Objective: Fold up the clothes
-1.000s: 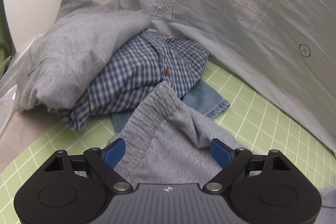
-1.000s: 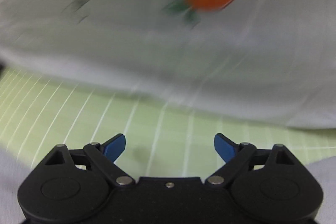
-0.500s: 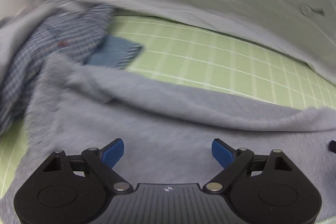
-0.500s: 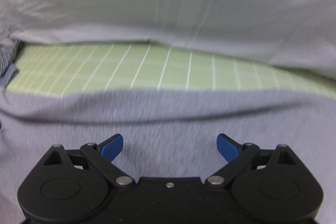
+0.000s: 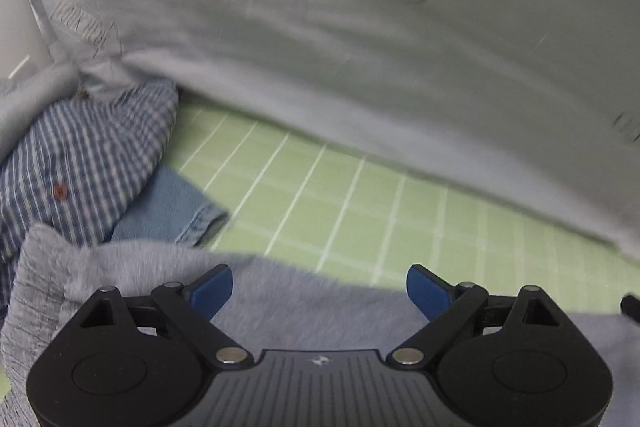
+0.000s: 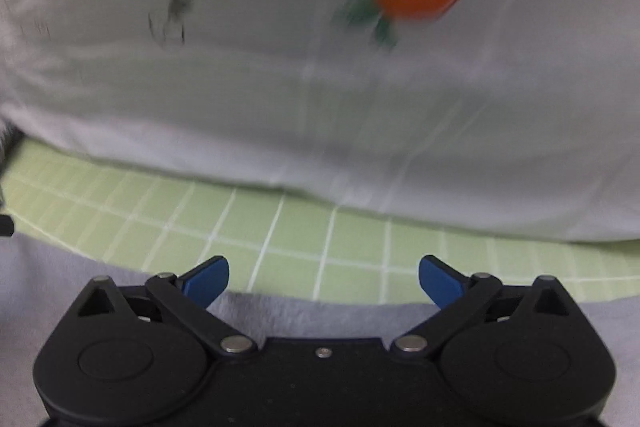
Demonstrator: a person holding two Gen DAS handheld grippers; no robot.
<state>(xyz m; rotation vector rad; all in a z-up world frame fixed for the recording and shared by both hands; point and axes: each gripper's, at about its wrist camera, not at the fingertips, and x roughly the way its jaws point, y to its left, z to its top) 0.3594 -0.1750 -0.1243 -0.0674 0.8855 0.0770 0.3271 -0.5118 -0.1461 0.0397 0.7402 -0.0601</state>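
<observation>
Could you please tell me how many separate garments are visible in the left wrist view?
3: a grey garment nearest the camera, a blue checked shirt at left, and a denim piece under the shirt. Others may be hidden.

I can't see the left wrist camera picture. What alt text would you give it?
An open two-finger left gripper with blue pads hovers over a grey garment lying on a green grid mat. To the left lie a blue checked shirt and a denim piece; a pale grey sheet rises behind.
</observation>
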